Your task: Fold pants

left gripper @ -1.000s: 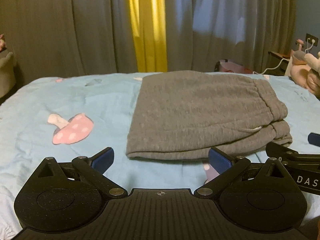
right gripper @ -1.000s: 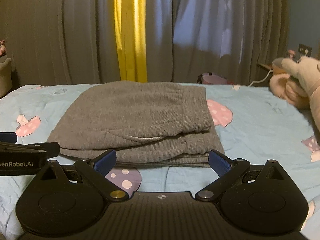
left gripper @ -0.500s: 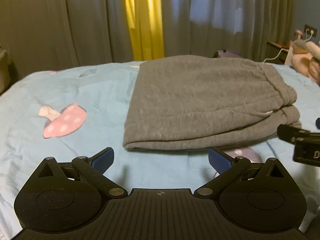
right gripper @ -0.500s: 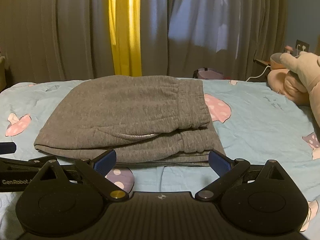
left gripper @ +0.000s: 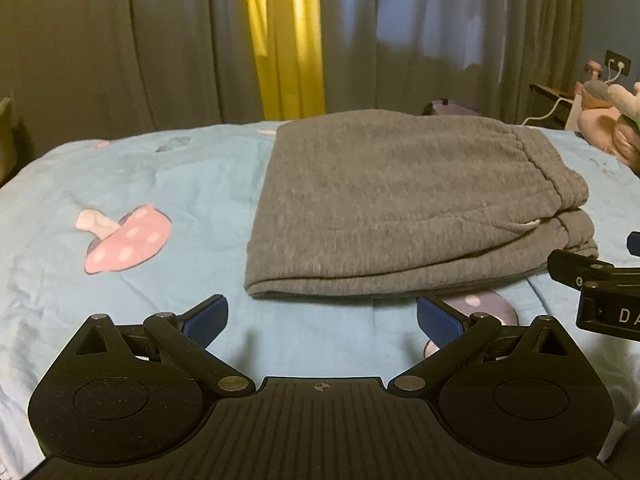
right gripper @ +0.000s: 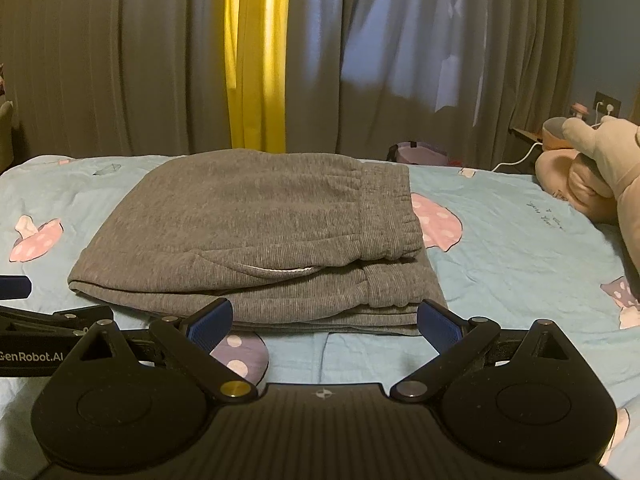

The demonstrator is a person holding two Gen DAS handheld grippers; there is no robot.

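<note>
Grey sweatpants (left gripper: 400, 200) lie folded in a flat stack on the light blue bedsheet (left gripper: 180, 184), waistband to the right. They also show in the right wrist view (right gripper: 260, 232). My left gripper (left gripper: 322, 318) is open and empty, just short of the stack's near folded edge. My right gripper (right gripper: 324, 322) is open and empty at the stack's near edge, by the waistband side. Each gripper shows at the edge of the other's view.
The sheet has pink mushroom prints (left gripper: 124, 240) and a purple one (right gripper: 240, 354). A plush toy (right gripper: 600, 172) lies at the right of the bed. Grey and yellow curtains (right gripper: 256, 56) hang behind the bed. A wall socket with cables (left gripper: 618, 68) is at the far right.
Both grippers stay open and empty. Both have drifted slightly before the folded pants, which have not moved.
</note>
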